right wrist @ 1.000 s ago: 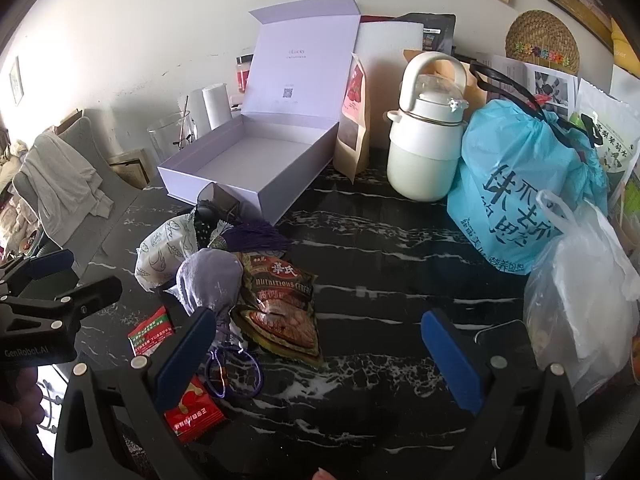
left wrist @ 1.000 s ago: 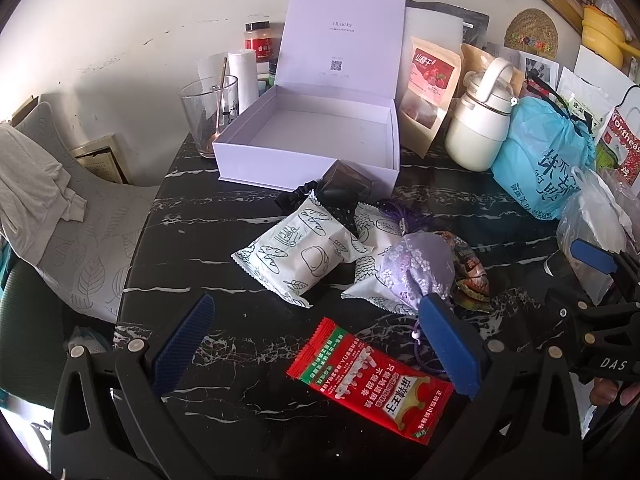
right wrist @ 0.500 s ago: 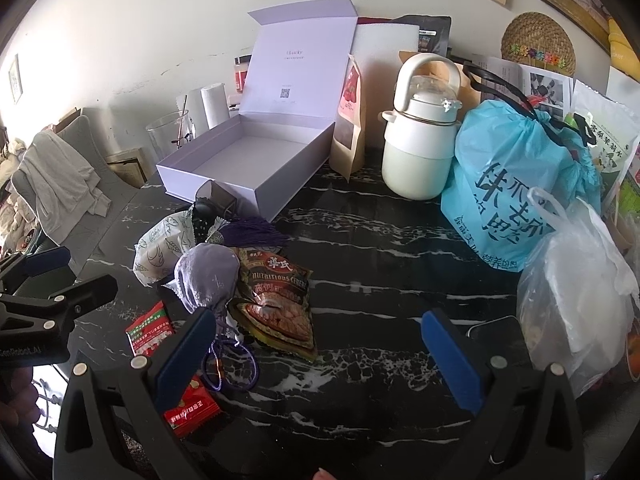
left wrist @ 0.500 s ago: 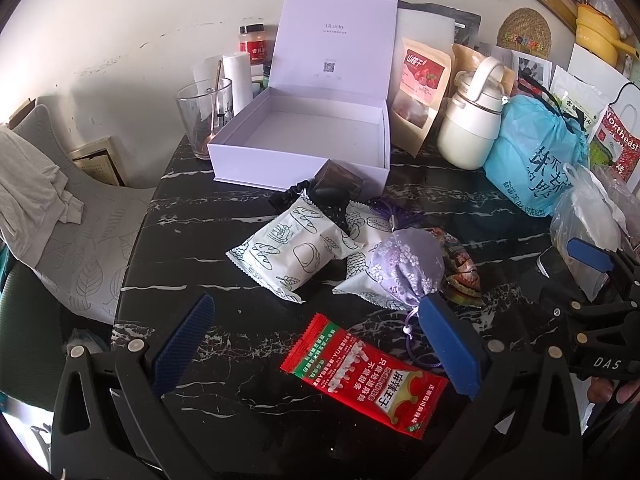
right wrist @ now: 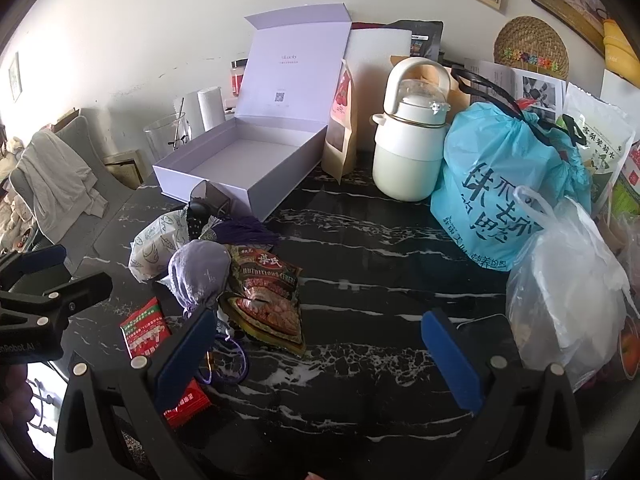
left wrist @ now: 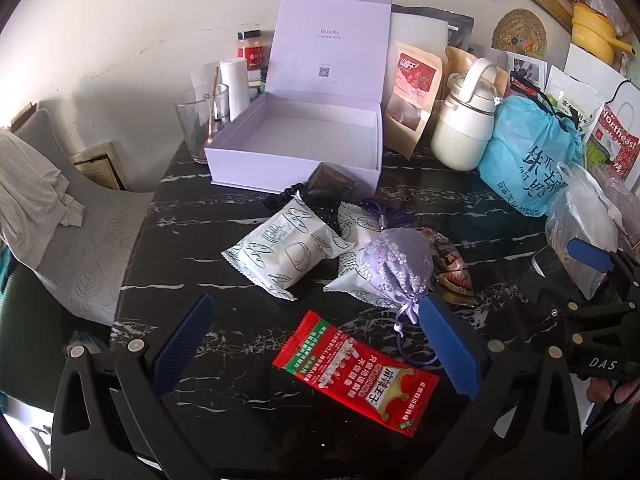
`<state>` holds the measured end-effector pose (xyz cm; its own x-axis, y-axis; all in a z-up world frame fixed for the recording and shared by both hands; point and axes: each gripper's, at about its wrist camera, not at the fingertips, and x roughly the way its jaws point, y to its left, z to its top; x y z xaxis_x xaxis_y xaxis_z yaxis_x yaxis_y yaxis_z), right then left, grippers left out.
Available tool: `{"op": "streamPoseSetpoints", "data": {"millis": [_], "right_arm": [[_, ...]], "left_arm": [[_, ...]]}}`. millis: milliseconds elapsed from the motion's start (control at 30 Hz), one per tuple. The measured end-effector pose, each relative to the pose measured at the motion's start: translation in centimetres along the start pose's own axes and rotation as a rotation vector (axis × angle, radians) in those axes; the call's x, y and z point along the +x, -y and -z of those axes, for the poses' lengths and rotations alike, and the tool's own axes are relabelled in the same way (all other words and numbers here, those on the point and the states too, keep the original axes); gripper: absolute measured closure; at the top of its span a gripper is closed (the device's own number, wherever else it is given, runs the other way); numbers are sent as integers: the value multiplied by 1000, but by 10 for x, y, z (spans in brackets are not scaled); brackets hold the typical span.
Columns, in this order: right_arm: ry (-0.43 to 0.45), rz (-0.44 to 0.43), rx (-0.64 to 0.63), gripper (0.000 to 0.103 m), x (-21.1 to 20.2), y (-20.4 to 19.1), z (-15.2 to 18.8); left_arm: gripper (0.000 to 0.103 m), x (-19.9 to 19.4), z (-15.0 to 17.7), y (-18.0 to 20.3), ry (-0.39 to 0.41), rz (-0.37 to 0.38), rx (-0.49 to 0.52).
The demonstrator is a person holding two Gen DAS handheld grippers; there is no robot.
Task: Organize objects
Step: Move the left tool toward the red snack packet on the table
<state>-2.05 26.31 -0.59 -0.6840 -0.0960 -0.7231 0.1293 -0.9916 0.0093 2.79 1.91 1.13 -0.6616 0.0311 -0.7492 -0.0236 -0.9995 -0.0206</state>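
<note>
An open, empty lilac box [left wrist: 312,148] [right wrist: 248,160] stands at the back of the black marble table [left wrist: 192,264]. In front of it lies a pile: a white patterned snack pack [left wrist: 284,252], a lilac drawstring pouch [left wrist: 396,268] [right wrist: 200,276], a brown cereal packet [right wrist: 268,300], a dark small item [left wrist: 328,192]. A red snack packet [left wrist: 356,368] [right wrist: 146,330] lies nearest. My left gripper [left wrist: 316,348] is open and empty just above the red packet. My right gripper [right wrist: 316,352] is open and empty over bare table, right of the pile.
A glass [left wrist: 200,124], a paper roll [left wrist: 234,88] and a red jar [left wrist: 250,50] stand left of the box. A kraft pouch [left wrist: 412,96], a white kettle [right wrist: 412,148], a blue bag [right wrist: 508,188] and a clear plastic bag [right wrist: 568,292] crowd the right. A chair with cloth [left wrist: 36,200] stands left.
Both grippers have drawn back and risen slightly, so the pile and box look a little farther away. Both stay open. Nothing on the table has moved.
</note>
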Motion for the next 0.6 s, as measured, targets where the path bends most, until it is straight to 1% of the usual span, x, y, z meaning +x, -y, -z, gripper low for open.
{"op": "streamPoseSetpoints", "data": {"millis": [200,333,433,600], "right_arm": [[12,-2,-13,1,-6,1,2],[33,-6,-24,1,-13,0,1],[48,-6,-44,1,-17,-1,1],[59,-15,-60,1,-20,-1,3]], "left_arm": [[1,-6,2,1,8,-5,-13],[1,-13,3,3,21,-5,-1],[1,-16,5,4,26,-19,3],[1,-17,10,3,21,-6,-18]]}}
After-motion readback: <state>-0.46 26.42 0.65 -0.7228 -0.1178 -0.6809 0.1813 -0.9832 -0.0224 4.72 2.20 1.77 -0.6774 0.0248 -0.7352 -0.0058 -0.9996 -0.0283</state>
